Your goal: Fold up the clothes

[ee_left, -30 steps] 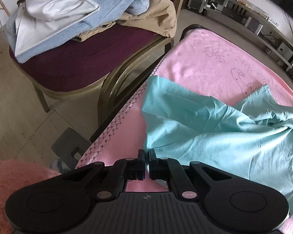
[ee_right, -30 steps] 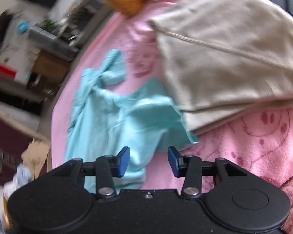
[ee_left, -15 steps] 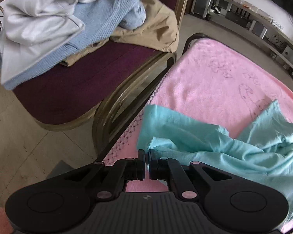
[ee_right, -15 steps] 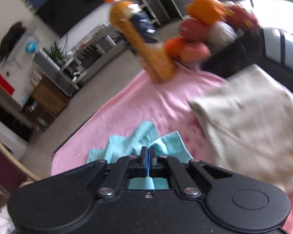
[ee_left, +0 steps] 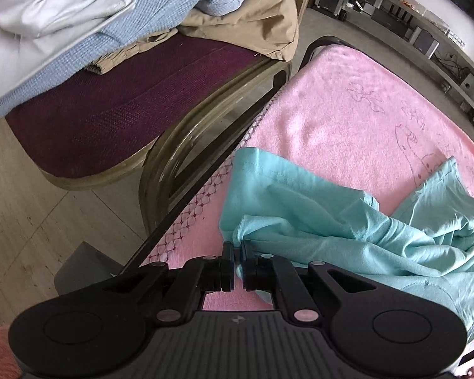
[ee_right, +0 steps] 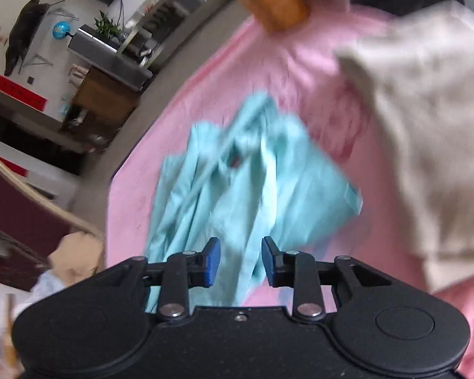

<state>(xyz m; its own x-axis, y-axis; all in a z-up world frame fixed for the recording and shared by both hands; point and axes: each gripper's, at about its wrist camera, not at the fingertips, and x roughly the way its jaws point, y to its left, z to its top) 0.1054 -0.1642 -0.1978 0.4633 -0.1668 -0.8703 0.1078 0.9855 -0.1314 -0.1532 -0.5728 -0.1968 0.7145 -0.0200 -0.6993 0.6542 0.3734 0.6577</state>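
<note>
A teal garment (ee_left: 331,221) lies rumpled on the pink blanket (ee_left: 347,120). My left gripper (ee_left: 238,249) is shut on a bunched edge of it near the blanket's left side. In the right wrist view the same teal garment (ee_right: 237,189) spreads out in front of my right gripper (ee_right: 240,262). That gripper's jaws are opening; its blue pads (ee_right: 212,262) stand apart and press on nothing, with the cloth lying behind the gap.
A maroon chair (ee_left: 126,110) stands left of the blanket, piled with a white jacket (ee_left: 53,3), a blue knit (ee_left: 161,3) and tan clothing (ee_left: 252,22). A folded beige garment (ee_right: 426,126) lies at the right and an orange plush toy (ee_right: 268,0) at the far end.
My right gripper went from apart to shut over the teal cloth and now stands apart again. The garment has bunched up toward the left gripper, which kept its hold.
</note>
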